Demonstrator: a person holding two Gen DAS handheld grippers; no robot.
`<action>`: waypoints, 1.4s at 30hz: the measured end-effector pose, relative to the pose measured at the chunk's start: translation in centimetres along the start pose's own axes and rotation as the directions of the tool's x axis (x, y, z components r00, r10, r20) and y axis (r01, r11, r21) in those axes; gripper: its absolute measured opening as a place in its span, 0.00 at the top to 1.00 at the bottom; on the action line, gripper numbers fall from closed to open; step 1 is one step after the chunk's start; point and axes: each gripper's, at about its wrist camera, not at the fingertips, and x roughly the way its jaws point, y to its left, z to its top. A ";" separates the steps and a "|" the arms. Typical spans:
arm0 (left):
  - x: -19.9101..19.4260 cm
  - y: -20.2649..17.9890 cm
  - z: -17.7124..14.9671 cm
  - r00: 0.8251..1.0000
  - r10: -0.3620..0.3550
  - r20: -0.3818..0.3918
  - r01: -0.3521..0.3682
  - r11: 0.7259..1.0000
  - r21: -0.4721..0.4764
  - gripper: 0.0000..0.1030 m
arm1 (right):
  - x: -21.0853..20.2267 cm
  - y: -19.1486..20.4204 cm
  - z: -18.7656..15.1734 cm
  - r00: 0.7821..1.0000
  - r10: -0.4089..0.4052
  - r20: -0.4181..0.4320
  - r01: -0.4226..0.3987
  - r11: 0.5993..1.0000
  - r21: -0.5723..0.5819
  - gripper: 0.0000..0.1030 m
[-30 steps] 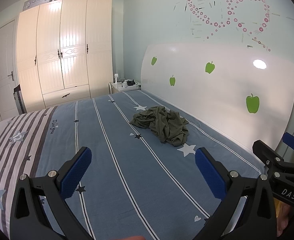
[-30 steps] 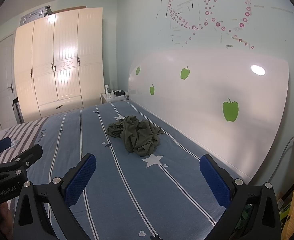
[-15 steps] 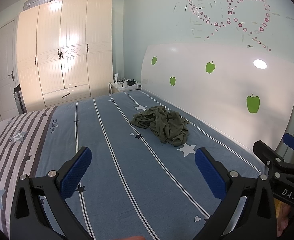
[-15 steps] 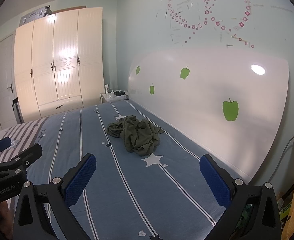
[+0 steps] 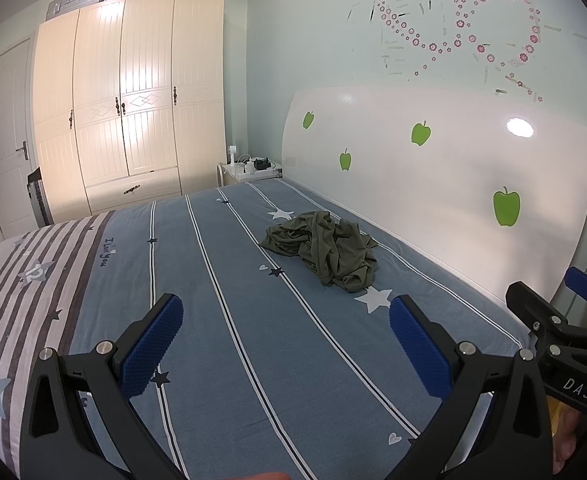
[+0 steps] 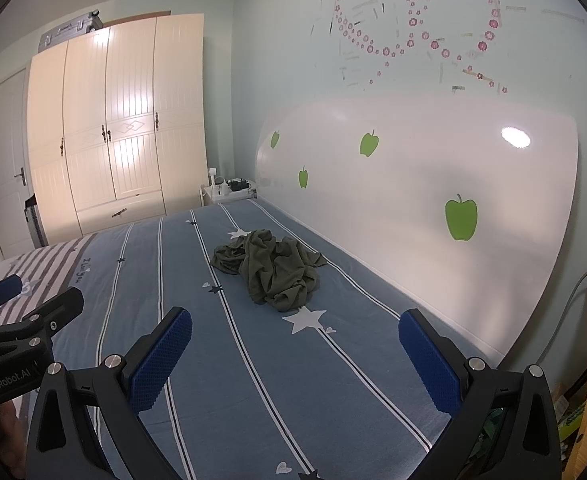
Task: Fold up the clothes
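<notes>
1. Left gripper (image 5: 285, 344): jaws spread wide and empty, held above the near part of the bed (image 5: 221, 320). Its blue ribbed pads (image 5: 151, 346) face each other across bare sheet.
2. Right gripper (image 6: 293, 356): jaws likewise spread wide, nothing between them, held above the same sheet. Its blue pads (image 6: 429, 366) show the same ribbed surface.
3. Olive-green garment (image 5: 325, 248): a crumpled heap lying on the bed, well ahead of both pairs of jaws and touching neither. In the left wrist view it sits ahead and slightly right of the midline between the jaws; in the right wrist view (image 6: 271, 268) it sits ahead and slightly left of that midline.
4. Bed sheet: blue with thin white and dark stripes running away from the jaws, printed with stars and hearts. A white star (image 6: 303, 318) lies between the garment and the right gripper.
5. Headboard (image 5: 433, 184): white, with green apple stickers, along the right side of both pairs of jaws, beyond the garment's far edge.
6. Wardrobe (image 5: 133, 96): cream, doors shut, far ahead and left of the jaws, past the end of the bed.
7. Each gripper appears at the edge of the other's view: the right one at the right border of the left wrist view, the left one at the left border of the right wrist view.
</notes>
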 end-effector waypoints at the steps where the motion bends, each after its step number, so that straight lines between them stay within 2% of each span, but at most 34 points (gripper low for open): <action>1: 0.1 0.0 0.0 1.000 -0.005 0.000 0.005 1.000 0.002 0.01 | 0.1 0.0 0.0 1.000 0.001 0.000 -0.001 1.000 0.000 0.00; 6: 0.9 0.0 -0.2 0.999 -0.053 0.003 0.053 0.999 0.001 0.01 | 1.0 -0.2 -0.1 1.000 0.002 -0.008 -0.002 1.000 -0.001 0.00; 8: 1.6 0.3 -0.5 0.990 -0.138 0.009 0.138 0.990 0.007 0.01 | 1.9 -0.4 -0.3 1.000 0.011 -0.015 -0.010 1.000 0.006 0.00; 12: 5.1 1.1 -2.0 0.990 -0.139 0.010 0.140 0.990 -0.018 0.01 | 5.4 -0.8 -1.7 0.998 0.044 -0.041 -0.042 0.998 0.036 0.00; 14: 8.4 1.4 -3.2 0.989 -0.150 0.013 0.150 0.989 -0.014 0.01 | 8.5 -1.0 -3.0 0.997 0.055 -0.062 -0.052 0.997 0.050 0.00; 17: 14.2 1.4 -4.6 0.985 -0.172 -0.003 0.172 0.985 0.027 0.01 | 14.7 -0.8 -4.6 0.995 0.010 -0.095 -0.006 0.999 0.035 0.00; 20: 22.3 1.6 -5.8 0.965 -0.253 -0.065 0.257 0.965 0.053 0.01 | 21.8 -0.6 -5.5 0.992 0.004 -0.129 -0.003 1.000 0.012 0.00; 22: 27.4 1.7 -6.1 0.952 -0.276 -0.134 0.280 0.960 0.014 0.05 | 27.7 -0.5 -5.5 0.986 0.029 -0.162 -0.025 0.999 0.024 0.00; 24: 32.2 1.9 -6.3 0.938 -0.290 -0.191 0.287 0.957 -0.044 0.10 | 31.8 -0.7 -5.4 0.980 0.052 -0.192 -0.044 0.998 0.044 0.01; 26: 35.7 1.6 -6.2 0.931 -0.292 -0.219 0.285 0.956 -0.067 0.11 | 36.1 -0.8 -5.2 0.974 0.039 -0.223 -0.030 0.999 0.045 0.01; 28: 38.9 0.5 -5.7 0.931 -0.278 -0.237 0.274 0.960 -0.050 0.13 | 39.6 -0.8 -4.8 0.971 0.032 -0.236 -0.027 0.999 0.022 0.01; 30: 41.2 -0.9 -5.1 0.928 -0.279 -0.245 0.281 0.959 -0.029 0.19 | 42.9 -0.9 -4.4 0.967 0.029 -0.253 -0.028 1.000 0.006 0.08; 31: 42.6 -1.7 -4.8 0.925 -0.289 -0.248 0.292 0.956 -0.022 0.22 | 44.6 -1.3 -4.3 0.962 0.026 -0.273 -0.024 1.000 0.010 0.15; 33: 44.8 -3.5 -4.1 0.917 -0.312 -0.248 0.319 0.948 -0.016 0.23 | 47.4 -1.8 -4.0 0.951 0.021 -0.308 -0.018 1.000 0.015 0.24; 34: 46.0 -4.5 -3.8 0.909 -0.330 -0.256 0.336 0.942 -0.019 0.23 | 48.7 -2.1 -4.0 0.945 0.028 -0.325 -0.024 1.000 0.018 0.27; 36: 48.5 -6.5 -3.3 0.887 -0.365 -0.283 0.371 0.928 -0.032 0.23 | 51.2 -2.5 -4.2 0.932 0.049 -0.358 -0.044 0.999 0.022 0.28; 40: 52.5 -9.8 -2.8 0.849 -0.432 -0.303 0.440 0.897 -0.045 0.23 | 53.8 -2.4 -5.2 0.920 0.053 -0.388 -0.072 0.997 -0.034 0.28; 42: 53.6 -10.8 -2.9 0.824 -0.472 -0.315 0.477 0.876 -0.064 0.23 | 54.7 -2.7 -5.9 0.910 0.076 -0.407 -0.099 0.994 -0.036 0.28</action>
